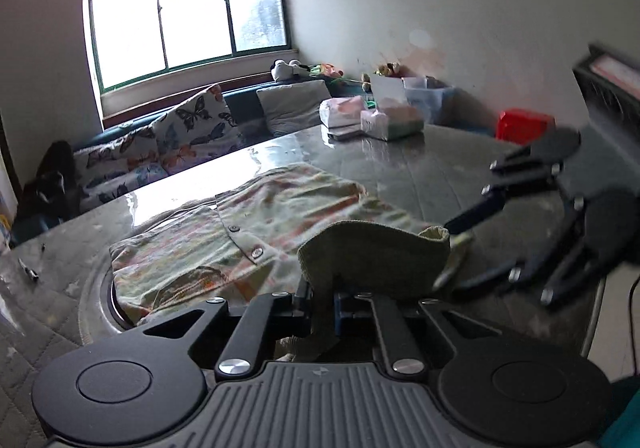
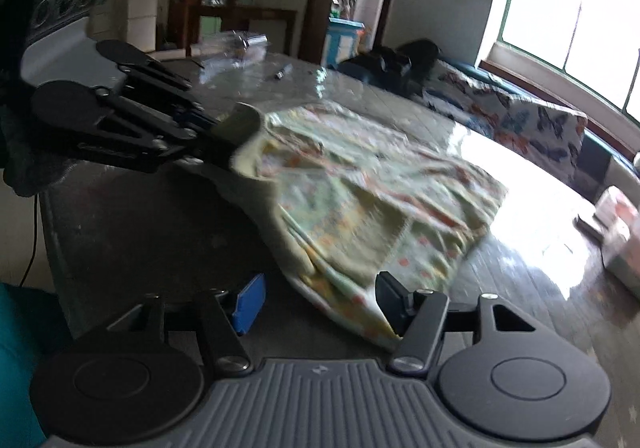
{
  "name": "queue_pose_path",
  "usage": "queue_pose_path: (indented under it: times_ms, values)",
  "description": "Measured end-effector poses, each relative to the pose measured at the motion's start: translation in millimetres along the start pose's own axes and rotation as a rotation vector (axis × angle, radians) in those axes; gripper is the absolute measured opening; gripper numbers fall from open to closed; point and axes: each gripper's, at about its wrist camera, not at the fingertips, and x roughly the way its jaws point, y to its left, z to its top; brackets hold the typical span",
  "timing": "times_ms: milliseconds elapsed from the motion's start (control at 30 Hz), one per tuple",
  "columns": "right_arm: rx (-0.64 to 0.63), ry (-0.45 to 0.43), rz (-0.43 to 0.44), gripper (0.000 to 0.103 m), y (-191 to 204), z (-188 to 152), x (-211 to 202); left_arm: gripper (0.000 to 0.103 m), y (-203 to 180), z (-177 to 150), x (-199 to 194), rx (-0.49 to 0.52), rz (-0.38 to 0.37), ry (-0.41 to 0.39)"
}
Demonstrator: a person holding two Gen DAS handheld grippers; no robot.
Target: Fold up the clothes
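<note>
Left hand-held gripper (image 1: 324, 304) pinches the green cuff (image 1: 376, 256) of the patterned shirt (image 1: 240, 232) on my worktop (image 1: 400, 168), lifting it to fold; right hand-held gripper (image 2: 320, 304) gapes, gripping nothing.

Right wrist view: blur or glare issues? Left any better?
Right wrist view: the garment is motion-smeared, and window glare blows out the table. Left wrist view: garment sharper, the right gripper blurred, the window overexposed.
</note>
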Motion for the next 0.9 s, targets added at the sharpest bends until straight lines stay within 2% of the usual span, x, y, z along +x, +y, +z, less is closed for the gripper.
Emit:
queue_pose_path:
  times_ms: [167, 300, 333, 433, 500, 567, 833, 867, 900]
  values:
    - [0.025, -0.04, 0.048, 0.052, 2, 14, 20, 0.011, 9, 9, 4, -0.053, -0.015, 0.004]
    - [0.108, -0.036, 0.076, 0.025, -7, 22, 32, 0.016, 12, 5, 3, -0.062, -0.011, 0.013]
    - [0.132, -0.037, 0.082, 0.024, -10, 24, 35, 0.016, 13, 3, 1, -0.06, -0.006, 0.012]
    - [0.176, -0.057, 0.093, 0.02, -18, 29, 34, 0.027, 13, -5, -9, -0.031, 0.018, 0.003]
    - [0.192, -0.065, 0.094, 0.018, -21, 33, 33, 0.044, 13, -11, -16, 0.001, 0.052, -0.003]
    - [0.203, -0.071, 0.093, 0.017, -23, 37, 33, 0.048, 15, -18, -19, 0.023, 0.08, 0.006]
    - [0.232, -0.097, 0.079, 0.014, -31, 50, 34, 0.049, 21, -41, -17, 0.109, 0.178, 0.047]
    - [0.229, -0.095, 0.076, 0.013, -30, 50, 35, 0.046, 23, -43, -16, 0.122, 0.192, 0.046]
    - [0.232, -0.096, 0.074, 0.012, -30, 50, 35, 0.036, 25, -44, -16, 0.125, 0.201, 0.045]
